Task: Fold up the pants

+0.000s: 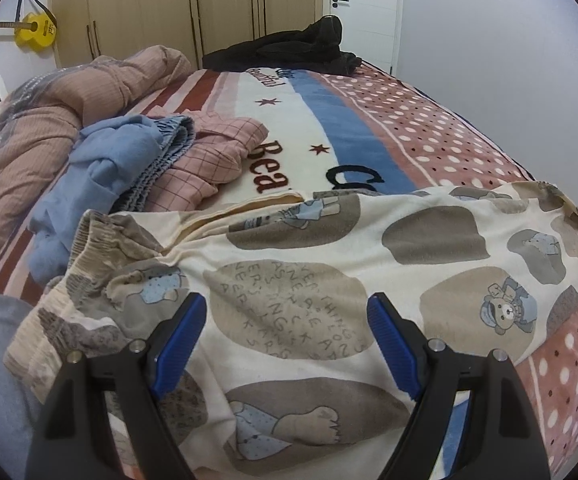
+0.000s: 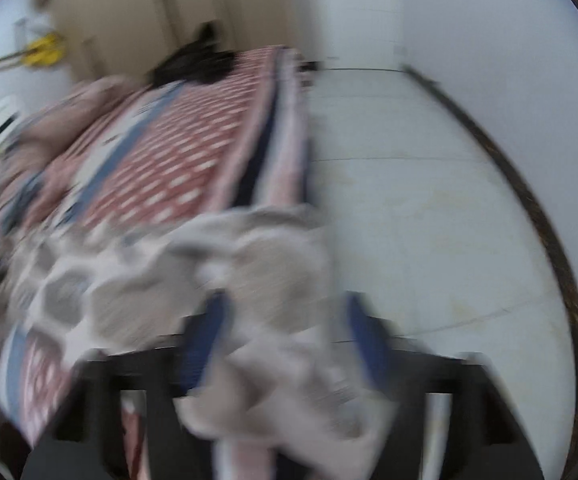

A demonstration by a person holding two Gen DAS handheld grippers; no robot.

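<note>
Clearly soft and light, the bear-print pajama pants [image 1: 297,280] lie across the bed [image 1: 409,128]; take hems or waistband. Left gripper [image 1: 287,320] gapes empty above them; right gripper [image 2: 285,320], blurred, has bunched cloth between its jaws, grip unclear.

You are facing a beige wardrobe [image 1: 185,8], a white door [image 1: 365,12] beside it, a yellow guitar [image 1: 35,30] hanging on the wall, and pale floor tiles [image 2: 429,200].

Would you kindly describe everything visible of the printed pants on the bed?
The pants are soft cream fleece printed with grey-beige blobs, lettering and small bears in blue. They lie spread across the bed's near edge, the gathered waistband bunched at the left. The open left gripper hovers over them. In the blurred right view, a bunched end sits between the right gripper's fingers.
</note>
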